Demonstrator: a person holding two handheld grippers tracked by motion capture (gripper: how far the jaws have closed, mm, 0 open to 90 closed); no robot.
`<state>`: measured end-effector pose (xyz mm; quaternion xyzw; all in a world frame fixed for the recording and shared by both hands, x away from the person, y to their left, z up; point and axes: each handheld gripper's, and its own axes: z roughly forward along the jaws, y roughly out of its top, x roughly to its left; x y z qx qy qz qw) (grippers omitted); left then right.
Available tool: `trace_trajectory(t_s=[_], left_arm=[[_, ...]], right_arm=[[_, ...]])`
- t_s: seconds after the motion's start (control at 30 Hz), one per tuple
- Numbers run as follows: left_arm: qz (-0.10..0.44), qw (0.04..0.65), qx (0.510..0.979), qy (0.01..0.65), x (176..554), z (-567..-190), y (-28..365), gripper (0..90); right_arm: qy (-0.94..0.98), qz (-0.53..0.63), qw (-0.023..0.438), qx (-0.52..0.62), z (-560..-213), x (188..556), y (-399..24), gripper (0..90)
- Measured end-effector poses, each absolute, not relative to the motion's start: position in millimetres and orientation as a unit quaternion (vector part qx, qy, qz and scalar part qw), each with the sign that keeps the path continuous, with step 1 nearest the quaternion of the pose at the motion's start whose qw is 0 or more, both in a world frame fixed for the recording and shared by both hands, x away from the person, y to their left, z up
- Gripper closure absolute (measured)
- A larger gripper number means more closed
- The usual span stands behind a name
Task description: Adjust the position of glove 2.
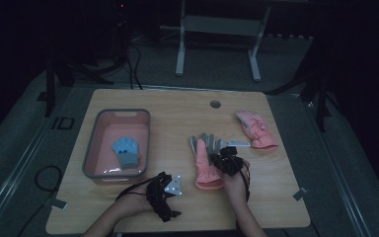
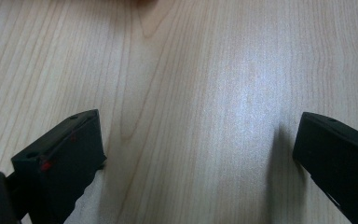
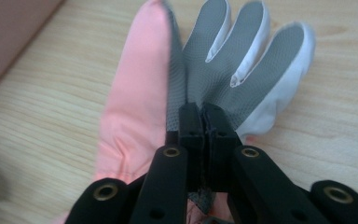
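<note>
The right gripper is pinched tight on the pink glove, right under its tips on the table. It looks ready to lift it, next into the pink tub off to its left, where a blue glove lies. The left gripper rests with jaws wide apart, holding nothing.

Pink glove with grey palm and grey fingers: lies flat, palm side up, on the wooden table, to the right of the pink bin; fingers point away from the person, cuff toward the near table edge; palm fabric pinched
</note>
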<state>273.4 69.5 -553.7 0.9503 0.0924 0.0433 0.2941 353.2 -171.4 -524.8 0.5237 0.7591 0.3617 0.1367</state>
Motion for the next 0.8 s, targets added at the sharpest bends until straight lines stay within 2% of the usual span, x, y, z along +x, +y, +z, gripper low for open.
trace_trajectory(t_s=[0.2,0.4,0.53,0.8], left_arm=[[0.044,0.293,0.951,0.092,274,-554,69,1.9],[0.042,0.293,0.951,0.094,273,-554,70,1.9],[0.044,0.292,0.951,0.094,273,-554,69,1.9],[0.043,0.29,0.951,0.096,274,-554,70,1.9]], right_arm=[[0.763,0.356,0.144,0.52,-529,354,-171,80.2],[0.771,0.364,0.148,0.501,-514,355,-183,70.4],[0.779,0.368,0.165,0.48,-502,358,-204,64.6],[0.781,0.366,0.193,0.468,-490,372,-267,64.2]])
